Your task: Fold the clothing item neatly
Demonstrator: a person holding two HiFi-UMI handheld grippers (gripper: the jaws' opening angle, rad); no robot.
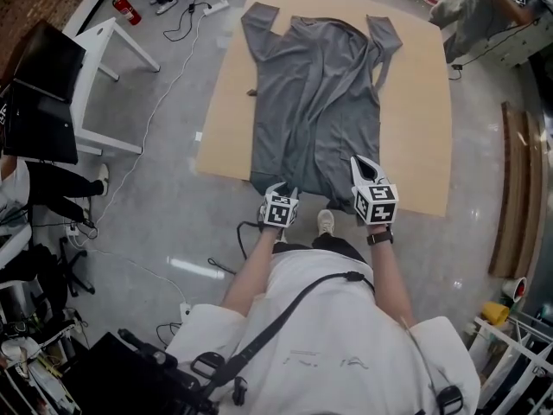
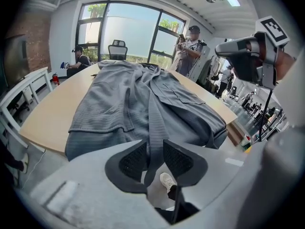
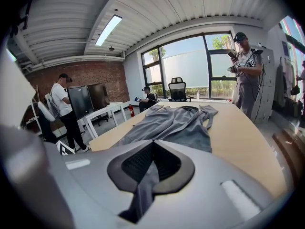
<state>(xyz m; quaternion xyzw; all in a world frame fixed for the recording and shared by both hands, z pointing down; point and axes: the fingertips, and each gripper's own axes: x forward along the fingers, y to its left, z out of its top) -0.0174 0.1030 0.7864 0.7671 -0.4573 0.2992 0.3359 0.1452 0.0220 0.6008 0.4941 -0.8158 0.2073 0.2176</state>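
Plain grey clothing item (image 1: 315,102) across a pale tan bench (image 1: 415,102). Grey shells on the left gripper (image 2: 155,149) and right gripper (image 3: 153,151), black textured pads (image 2: 133,161), black-and-white square markers on their cubes. Red fire extinguisher (image 1: 126,9), upper left of the frame.

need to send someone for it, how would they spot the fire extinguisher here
From the big tan table holding the grey shirt, look off its far left corner to the white desk. The fire extinguisher sits on the floor just beyond it, the only bright red thing there.
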